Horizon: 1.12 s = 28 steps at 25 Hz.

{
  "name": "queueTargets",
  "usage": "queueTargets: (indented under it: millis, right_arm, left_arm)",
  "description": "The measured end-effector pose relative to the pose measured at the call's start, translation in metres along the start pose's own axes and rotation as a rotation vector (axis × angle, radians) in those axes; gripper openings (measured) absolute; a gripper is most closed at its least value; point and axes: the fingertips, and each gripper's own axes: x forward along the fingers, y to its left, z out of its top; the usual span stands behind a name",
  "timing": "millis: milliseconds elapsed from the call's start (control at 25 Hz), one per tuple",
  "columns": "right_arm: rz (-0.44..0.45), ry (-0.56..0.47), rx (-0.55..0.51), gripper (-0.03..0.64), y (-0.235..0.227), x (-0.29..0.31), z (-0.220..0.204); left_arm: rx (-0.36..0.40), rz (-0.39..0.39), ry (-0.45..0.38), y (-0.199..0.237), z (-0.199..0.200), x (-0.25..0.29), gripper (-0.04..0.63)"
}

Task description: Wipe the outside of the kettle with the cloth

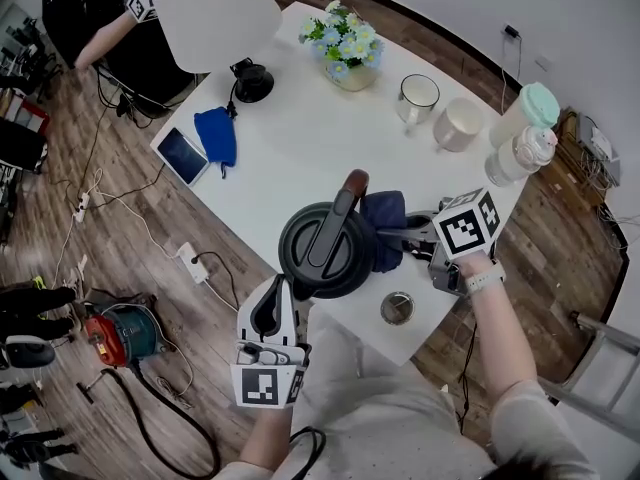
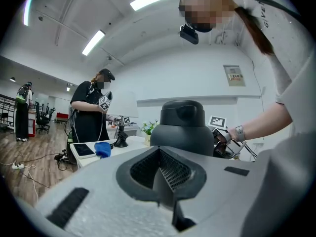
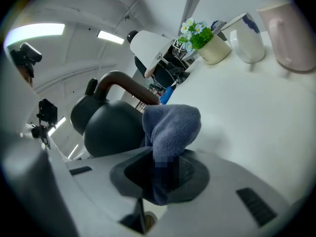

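The dark kettle (image 1: 325, 248) stood upright near the front edge of the white tabletop (image 1: 300, 158), its brown-tipped handle arching over the lid. We had the blue cloth (image 1: 385, 230) bunched between the jaws of our right hand-held gripper (image 1: 412, 236), which were clamped on it, and the free fold lay against the kettle's right flank. Our left hand-held gripper (image 1: 273, 293) hung just off the tabletop's edge, in front of the kettle, its jaws brought together on nothing; in its own view the kettle rose just ahead of the jaws. As we judged it, the wipe was under way on one side only. To do it well we would keep the cloth pressed flat to the curved wall, sweep it round in an arc instead of dabbing, and steady the kettle with the left hand-held gripper, since a sideways push so close to the edge could slide or tip it. A small round metal piece (image 1: 397, 308) lay just beside the kettle. Farther back stood a glass mug (image 1: 418, 98), a white mug (image 1: 458, 125), a pot of flowers (image 1: 345, 48), a lamp (image 1: 215, 13), a tablet (image 1: 182, 155) and a second blue cloth (image 1: 217, 135). Around us was a wooden floor (image 1: 150, 258) with trailing cables, and another person (image 1: 100, 18) stood at the far corner.
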Motion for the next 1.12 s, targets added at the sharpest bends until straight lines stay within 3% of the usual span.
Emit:
queueTargets:
  millis: [320, 520, 640, 720, 880, 1040, 1120]
  right_arm:
    - [-0.177, -0.013, -0.008, 0.055, -0.023, 0.010, -0.008]
    - [-0.347, -0.002, -0.173, 0.055, -0.023, -0.012, 0.004]
    - [-0.364, -0.079, -0.257, 0.055, 0.001, -0.037, 0.028]
    - [-0.302, -0.171, -0.278, 0.055, 0.026, -0.054, 0.050]
    - [-0.052, -0.350, -0.277, 0.055, 0.087, -0.081, 0.097]
    - [0.250, -0.393, -0.234, 0.055, 0.133, -0.082, 0.119]
    - [0.331, -0.383, -0.179, 0.055, 0.132, -0.073, 0.124]
  left_arm:
    - [0.002, -0.004, 0.012, -0.003, -0.005, -0.003, 0.006]
    - [0.005, -0.006, 0.028, -0.004, -0.005, -0.002, 0.006]
    - [0.001, -0.005, 0.033, -0.004, -0.002, -0.003, 0.006]
    - [-0.004, -0.003, 0.035, -0.002, 0.000, -0.002, 0.006]
    - [-0.007, -0.001, 0.031, 0.001, 0.007, 0.001, 0.006]
    - [-0.004, 0.000, 0.019, 0.004, 0.010, -0.003, 0.006]
    - [-0.009, 0.006, 0.018, 0.006, 0.010, -0.001, 0.006]
